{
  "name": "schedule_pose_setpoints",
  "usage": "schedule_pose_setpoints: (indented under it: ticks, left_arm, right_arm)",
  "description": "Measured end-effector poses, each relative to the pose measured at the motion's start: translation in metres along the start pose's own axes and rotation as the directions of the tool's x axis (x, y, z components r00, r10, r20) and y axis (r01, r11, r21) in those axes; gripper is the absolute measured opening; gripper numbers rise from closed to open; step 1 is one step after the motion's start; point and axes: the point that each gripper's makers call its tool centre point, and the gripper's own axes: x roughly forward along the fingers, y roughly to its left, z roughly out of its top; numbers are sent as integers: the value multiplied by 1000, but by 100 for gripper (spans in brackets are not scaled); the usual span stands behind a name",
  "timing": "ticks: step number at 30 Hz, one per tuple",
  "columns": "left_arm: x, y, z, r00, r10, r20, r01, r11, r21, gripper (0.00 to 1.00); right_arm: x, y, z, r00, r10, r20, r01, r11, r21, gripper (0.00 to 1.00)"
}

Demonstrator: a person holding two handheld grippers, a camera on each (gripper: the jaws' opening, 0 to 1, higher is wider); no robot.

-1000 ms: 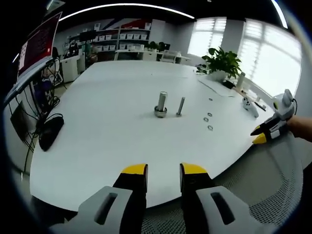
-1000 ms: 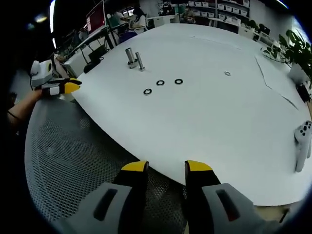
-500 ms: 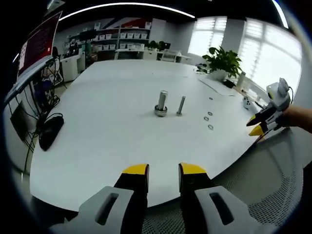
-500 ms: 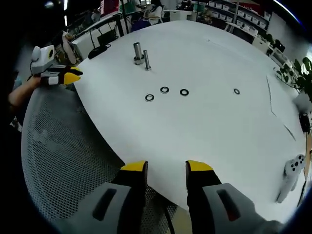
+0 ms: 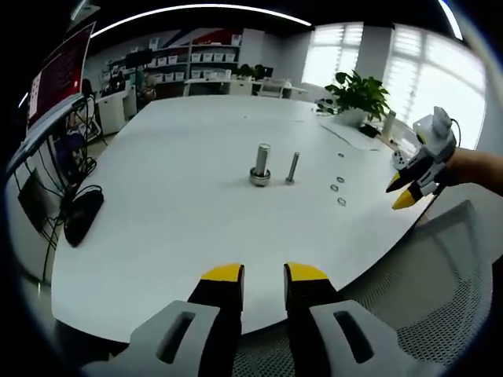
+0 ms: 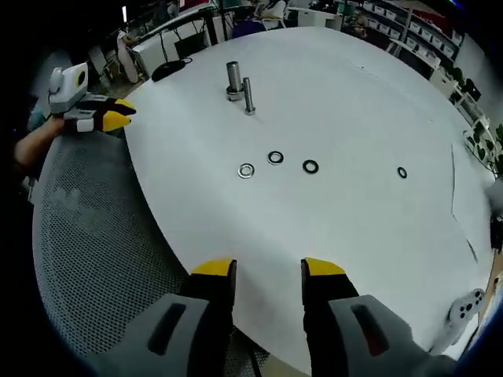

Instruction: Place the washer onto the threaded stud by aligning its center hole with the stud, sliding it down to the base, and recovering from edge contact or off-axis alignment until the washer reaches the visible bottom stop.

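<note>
Washers (image 6: pixel 246 170) are lying loose in a row on the white table (image 6: pixel 354 228), well apart from the thin threaded stud (image 6: pixel 249 96) standing beside a thicker bolt (image 6: pixel 233 80). Right claw (image 6: pixel 267 269) is hovering released and empty near them; left claw (image 5: pixel 263 274) is waiting, likewise parted. Nothing looks grasped yet; everything is remaining.

Shiny metal washers (image 6: pixel 275 158) on matt white table (image 6: pixel 354 94).

— What sort of place is this?
— An open office or lab: a big white counter (image 5: pixel 157 196), shelves (image 5: pixel 192 63) of storage bins, a monitor (image 5: pixel 55 75) by tangled cables, a plant (image 5: pixel 360 96) by bright windows (image 5: pixel 424 71), a mesh chair (image 6: pixel 94 243).
</note>
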Motion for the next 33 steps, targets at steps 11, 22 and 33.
schedule_pose_setpoints:
  ticks: [11,22,33]
  left_arm:
    - [2,4,-5,1000,12,-22,-13,1000,-6,11]
    - [4,7,-5,1000,12,-29,-12,1000,-3,11]
    - [4,11,-8,999,31,-41,-32,999,-7,9]
  right_arm:
    - [17,3,19,996,63,-70,-71,990,-119,38]
    - [33,5,34,987,97,-126,-119,975,-189,39]
    - [45,10,49,979,147,-138,-173,966,-194,38]
